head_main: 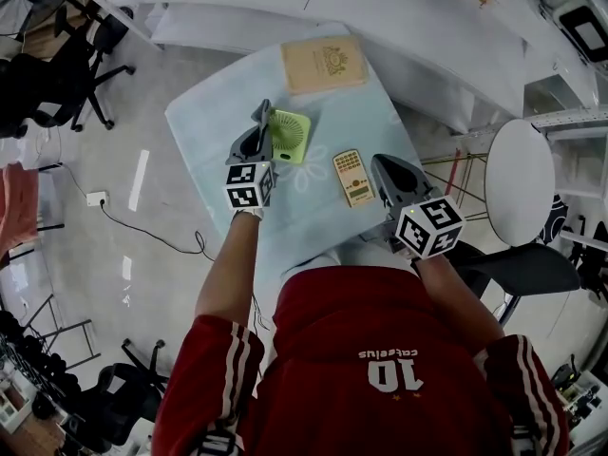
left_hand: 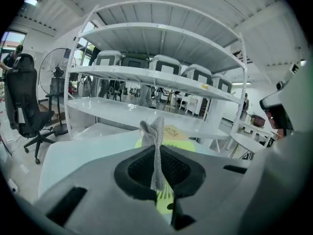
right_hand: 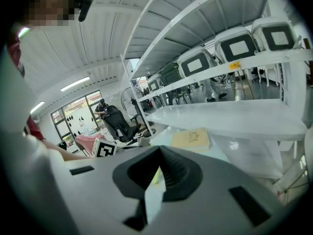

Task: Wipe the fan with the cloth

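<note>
**Grey cloth pinched beside a green fan on a blue-covered table**

Seen from above: a small table (head_main: 204, 112) under a pale blue cover, with white shelving beyond it and a round white tabletop (head_main: 519, 180) off to the right. At the table's far edge, a tan book (head_main: 324, 64) lying flat.

Nearer the person, two hand-held grippers, each topped with a marker cube. Left gripper (head_main: 258, 133) over the middle of the table, jaws pressed onto a grey cloth (head_main: 262, 114), with a crumpled fold standing up past the tips. Right gripper (head_main: 380, 164) at the near right of the table, apart from the fan, tips closed on each other with nothing between them.

Just right of the left gripper, flat on the cover with its grille up, the small square lime-green fan (head_main: 291, 136). In the left gripper view, glimpsed directly beyond the closed jaws. Contact between cloth and fan impossible to tell.

Between the fan and the right gripper, a cream remote (head_main: 352, 177) with rows of buttons.
</note>
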{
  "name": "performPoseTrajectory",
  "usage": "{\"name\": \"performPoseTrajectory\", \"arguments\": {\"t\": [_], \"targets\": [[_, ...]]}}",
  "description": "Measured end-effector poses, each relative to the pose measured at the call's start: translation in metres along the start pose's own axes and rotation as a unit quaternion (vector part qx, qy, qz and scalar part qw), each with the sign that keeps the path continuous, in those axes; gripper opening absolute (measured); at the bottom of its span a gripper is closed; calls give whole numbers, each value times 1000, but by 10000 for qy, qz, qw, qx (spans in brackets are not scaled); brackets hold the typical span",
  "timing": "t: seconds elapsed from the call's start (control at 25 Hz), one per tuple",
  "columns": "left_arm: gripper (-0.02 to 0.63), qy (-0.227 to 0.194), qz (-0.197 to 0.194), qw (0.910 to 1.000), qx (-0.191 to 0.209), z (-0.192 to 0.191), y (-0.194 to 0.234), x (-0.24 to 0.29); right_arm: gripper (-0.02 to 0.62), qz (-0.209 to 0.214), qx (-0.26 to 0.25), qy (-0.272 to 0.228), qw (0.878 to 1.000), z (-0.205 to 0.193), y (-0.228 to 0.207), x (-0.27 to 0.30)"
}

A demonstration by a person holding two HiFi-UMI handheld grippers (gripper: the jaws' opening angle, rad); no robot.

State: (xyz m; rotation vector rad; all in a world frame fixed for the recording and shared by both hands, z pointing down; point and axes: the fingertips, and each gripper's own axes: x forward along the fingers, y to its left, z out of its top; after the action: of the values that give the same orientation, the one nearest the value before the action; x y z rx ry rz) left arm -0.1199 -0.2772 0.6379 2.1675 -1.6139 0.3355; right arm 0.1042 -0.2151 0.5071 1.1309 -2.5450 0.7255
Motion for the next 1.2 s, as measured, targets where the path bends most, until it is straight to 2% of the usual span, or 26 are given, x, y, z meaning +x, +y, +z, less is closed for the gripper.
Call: {"name": "performPoseTrajectory", "arguments": {"t": [1.2], "targets": [[23, 46, -222, 9997, -56, -7, -47, 11, 3, -133, 150, -118, 9997, -6, -15, -30]]}}
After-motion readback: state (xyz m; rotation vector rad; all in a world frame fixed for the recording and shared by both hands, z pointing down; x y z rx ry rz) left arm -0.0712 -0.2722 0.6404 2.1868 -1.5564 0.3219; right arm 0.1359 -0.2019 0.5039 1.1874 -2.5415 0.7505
